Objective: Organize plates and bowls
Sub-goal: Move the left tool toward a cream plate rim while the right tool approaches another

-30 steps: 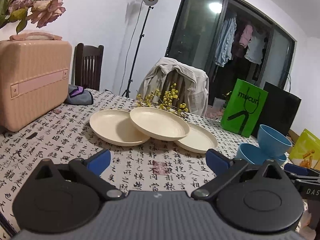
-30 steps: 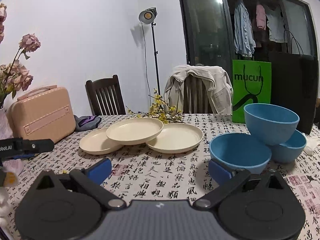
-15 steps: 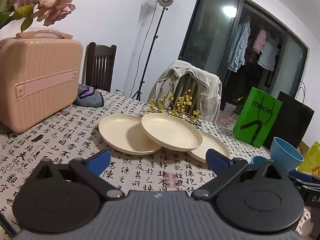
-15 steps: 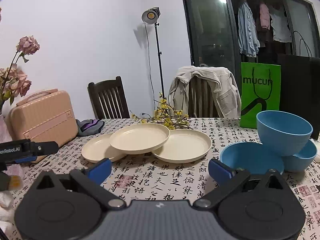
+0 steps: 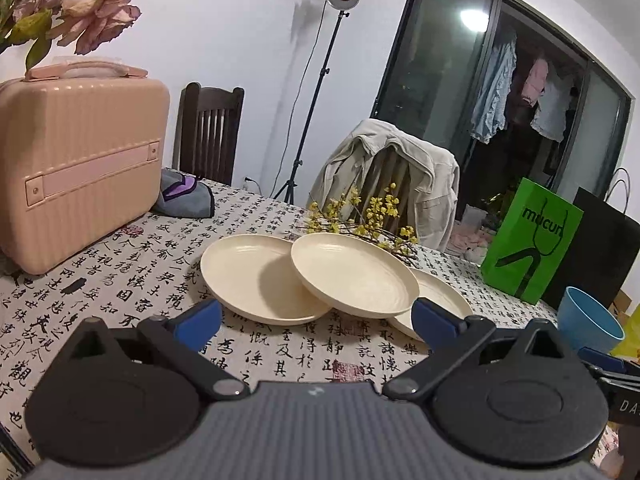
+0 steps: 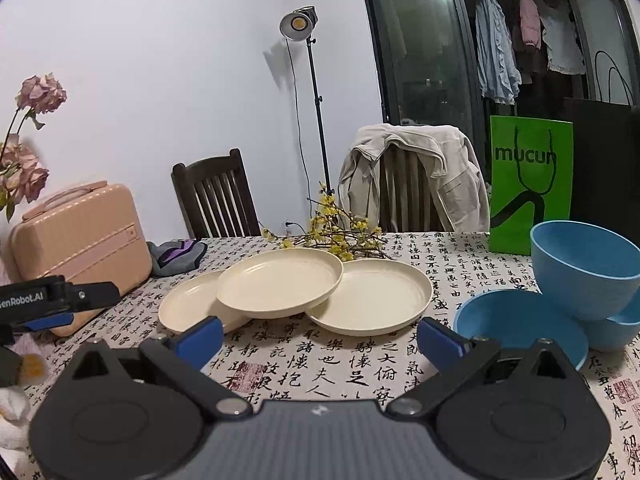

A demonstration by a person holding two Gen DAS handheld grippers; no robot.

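**Plates and bowls wait on the table**

Left view: the left gripper (image 5: 316, 316) is wide open and holds nothing. Three plates (image 5: 352, 272) overlap just ahead.

Right view: the right gripper (image 6: 320, 336) is wide open too, empty. Blue bowls (image 6: 520, 320) sit right of the plates (image 6: 280, 280).

Table count: crockery and surrounds

Cream plates (image 6: 280, 286): three. Blue bowls (image 6: 520, 326): three. Chairs (image 6: 218, 196): two. Pink case (image 6: 82, 240): one, nine o'clock. Green bag (image 6: 530, 180): one.

On the worktop (image 6: 360, 364), the middle plate (image 6: 276, 282) is propped on two plates (image 6: 188, 306) (image 6: 376, 296); bowls (image 6: 576, 268) are stacked to their right.
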